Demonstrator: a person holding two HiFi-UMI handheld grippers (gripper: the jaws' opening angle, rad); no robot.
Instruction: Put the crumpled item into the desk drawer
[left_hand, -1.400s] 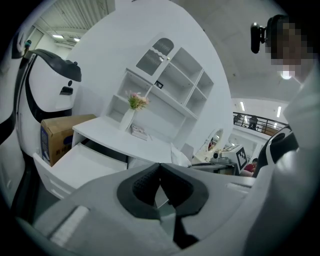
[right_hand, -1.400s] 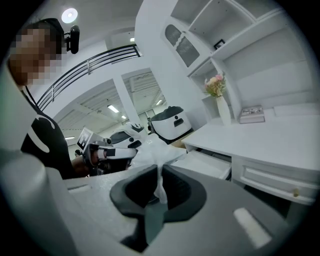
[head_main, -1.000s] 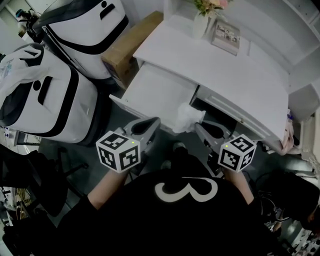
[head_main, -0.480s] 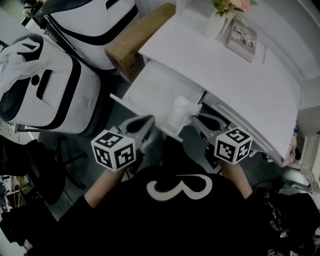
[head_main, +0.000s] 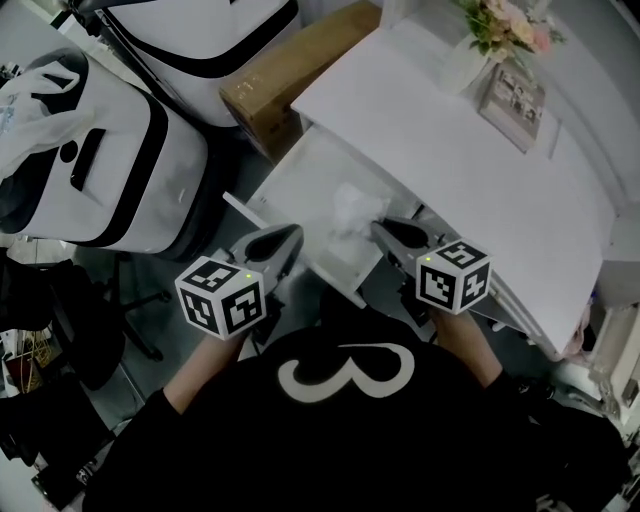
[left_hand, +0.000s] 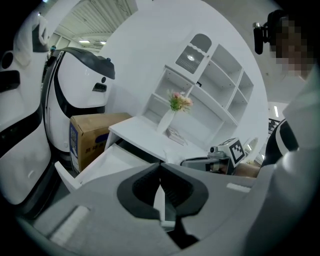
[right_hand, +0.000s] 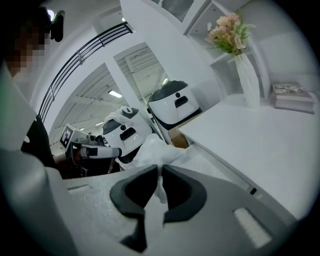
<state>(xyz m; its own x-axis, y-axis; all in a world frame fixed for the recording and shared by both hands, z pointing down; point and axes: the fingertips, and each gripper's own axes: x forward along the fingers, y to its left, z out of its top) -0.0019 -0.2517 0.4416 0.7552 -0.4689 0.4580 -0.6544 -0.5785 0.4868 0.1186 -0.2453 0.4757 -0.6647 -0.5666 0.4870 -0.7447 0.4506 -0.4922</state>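
R gripper (right_hand: 160, 170): jaws nearly closed, pinching one fold of the crumpled white wad (right_hand: 150, 149); rest of it bunches out past the tips.
L gripper (left_hand: 160, 167): jaws together, nothing visible in them; sits low by the drawer's front edge, idle.
Task item loc: crumpled white wad hangs over the open desk drawer (head_main: 290, 190), near its front right part. Looks held above the drawer floor, not dropped yet.
Why held so: edge pinch leaves the bulk clear of the jaws, so it should prob fall free on release. R gripper is angled down toward the drawer, which fits a drop-in.
Why drawer out: pulled well clear of the white desk top (head_main: 450, 140), giving room to drop from above.
Step (est.): wad is over the target; release comes next.
Counts: grippers 2; crumpled wad 1; open drawer 1; cardboard box (head_main: 295, 55) 1; flower vase (head_main: 462, 68) 1; book (head_main: 515, 95) 1; white-and-black bags (head_main: 110, 160) 2.
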